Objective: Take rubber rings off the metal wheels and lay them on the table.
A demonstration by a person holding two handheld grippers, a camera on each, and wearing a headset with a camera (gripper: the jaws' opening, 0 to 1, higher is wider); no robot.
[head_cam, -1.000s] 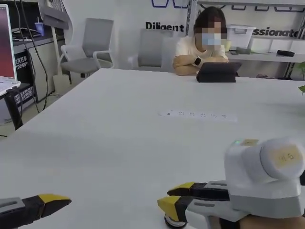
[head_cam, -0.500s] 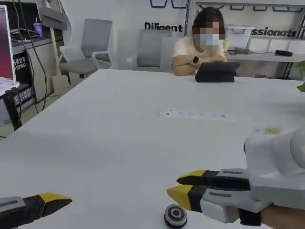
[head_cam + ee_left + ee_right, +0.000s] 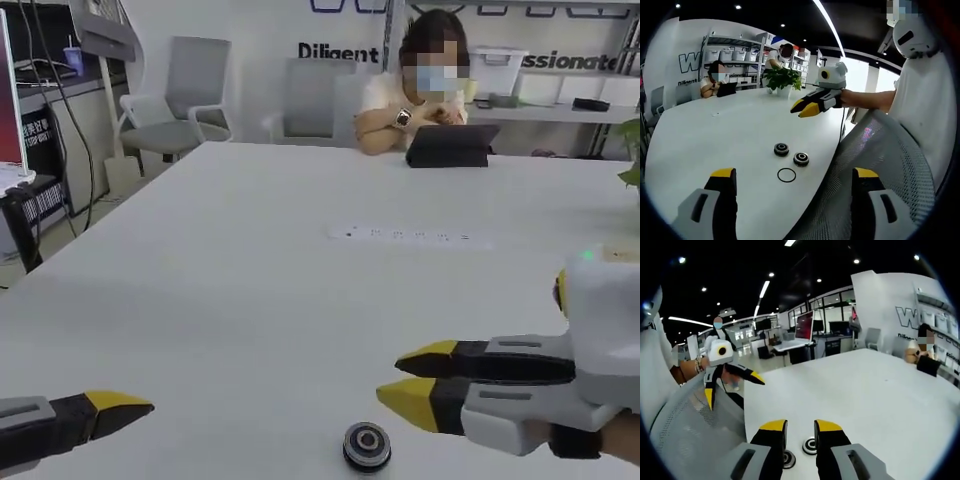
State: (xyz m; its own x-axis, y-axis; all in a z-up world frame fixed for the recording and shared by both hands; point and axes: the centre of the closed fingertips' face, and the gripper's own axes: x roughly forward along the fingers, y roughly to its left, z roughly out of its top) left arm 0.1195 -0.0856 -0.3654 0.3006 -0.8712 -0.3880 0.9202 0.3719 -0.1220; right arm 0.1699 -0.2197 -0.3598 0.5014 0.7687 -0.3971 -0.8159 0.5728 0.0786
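Observation:
Two small metal wheels [image 3: 781, 149] [image 3: 801, 159] with dark rubber rims stand near the table's front edge, and a loose black rubber ring [image 3: 778, 175] lies flat beside them. One wheel [image 3: 367, 446] sits just below and left of my right gripper [image 3: 392, 376], which hovers above the table, open by a narrow gap with nothing in it. In the right gripper view both wheels [image 3: 810, 446] [image 3: 788, 458] lie right beyond its fingertips [image 3: 774, 426]. My left gripper [image 3: 794, 174] is wide open and empty, off to the left; its yellow fingertip [image 3: 115, 403] shows low in the head view.
A white power strip [image 3: 410, 236] lies mid-table. A person sits at the far end behind a dark tablet [image 3: 445, 150], with grey chairs [image 3: 190, 95] beyond. A potted plant [image 3: 782, 80] stands on the table's right side. A mesh chair back [image 3: 875, 165] is close behind the front edge.
My right gripper has drawn back to the right and lifted off the wheel, which now stands uncovered on the table. The left gripper has barely moved.

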